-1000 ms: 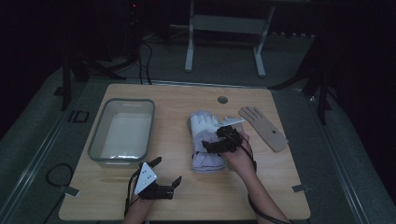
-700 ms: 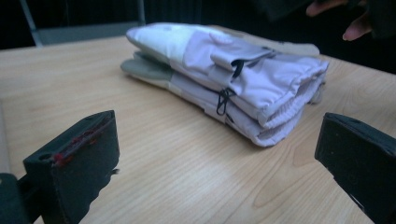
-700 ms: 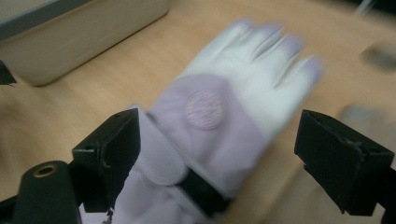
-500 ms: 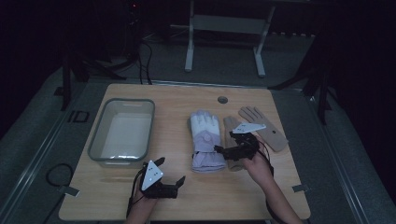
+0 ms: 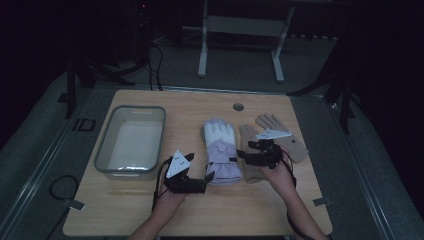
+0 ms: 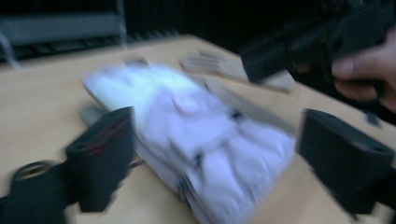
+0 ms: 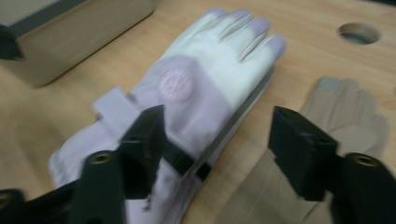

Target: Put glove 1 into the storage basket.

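Where the wooden table [image 5: 150, 210] carries its stock, a padded ski glove [image 5: 220, 150] lies flat at centre, white fingers pointing far, lilac cuff near, with a round lilac badge on its back and a black wrist strap; any writing on the badge is too blurred to read. Just right, touching it, lie two flat tan knit gloves [image 5: 295, 145]. Far left stands a rounded rectangular grey plastic tub [image 5: 102, 150]. The left gripper [image 5: 207, 179], jaws spread and just closing, sits at the cuff's near-left corner. The right gripper [image 5: 245, 156], jaws half spread and just closing, hangs over the cuff's right edge, pinching nothing.
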A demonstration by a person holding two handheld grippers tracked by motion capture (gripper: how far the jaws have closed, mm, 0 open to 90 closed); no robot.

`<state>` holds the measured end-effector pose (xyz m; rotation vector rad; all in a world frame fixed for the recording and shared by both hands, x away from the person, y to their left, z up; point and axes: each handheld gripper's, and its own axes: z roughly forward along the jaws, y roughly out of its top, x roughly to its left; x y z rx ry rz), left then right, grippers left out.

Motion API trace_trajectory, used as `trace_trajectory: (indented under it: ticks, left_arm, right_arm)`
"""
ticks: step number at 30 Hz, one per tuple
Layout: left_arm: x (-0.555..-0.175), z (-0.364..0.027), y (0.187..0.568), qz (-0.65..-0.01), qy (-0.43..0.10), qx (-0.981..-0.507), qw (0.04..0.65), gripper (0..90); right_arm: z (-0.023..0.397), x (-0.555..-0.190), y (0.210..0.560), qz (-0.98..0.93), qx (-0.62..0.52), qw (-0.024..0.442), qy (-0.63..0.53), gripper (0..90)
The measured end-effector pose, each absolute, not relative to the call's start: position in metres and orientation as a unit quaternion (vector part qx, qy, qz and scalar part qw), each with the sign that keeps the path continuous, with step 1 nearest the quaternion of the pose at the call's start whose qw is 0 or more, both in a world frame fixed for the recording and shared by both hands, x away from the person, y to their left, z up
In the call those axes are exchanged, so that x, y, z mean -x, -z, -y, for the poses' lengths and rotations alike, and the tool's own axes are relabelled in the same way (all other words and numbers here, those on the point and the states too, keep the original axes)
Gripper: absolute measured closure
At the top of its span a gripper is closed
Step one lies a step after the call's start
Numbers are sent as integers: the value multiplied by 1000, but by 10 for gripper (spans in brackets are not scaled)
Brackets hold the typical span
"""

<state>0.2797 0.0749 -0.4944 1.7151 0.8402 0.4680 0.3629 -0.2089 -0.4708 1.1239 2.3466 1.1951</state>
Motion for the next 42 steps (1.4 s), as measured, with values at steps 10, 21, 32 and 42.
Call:
trace_trajectory:
  ticks: [10, 21, 32, 42]
  left_arm:
    - [-308, -59, 494, -443, -143, -742, 482, 225]
    - [-318, -47, 534, -523, -60, -740, 418, 297]
    - [-328, -52, 554, -504, 4, -760, 409, 413]
    - [-328, -53, 562, -497, 25, -756, 426, 552]
  right_arm:
    - [197, -377, 476, -807, -405, 108, -415, 558]
    - [194, -388, 513, -792, -458, 35, -402, 528]
    - [200, -402, 548, -774, -493, -66, -393, 472]
    - [196, -405, 553, -779, -477, -93, -396, 643]
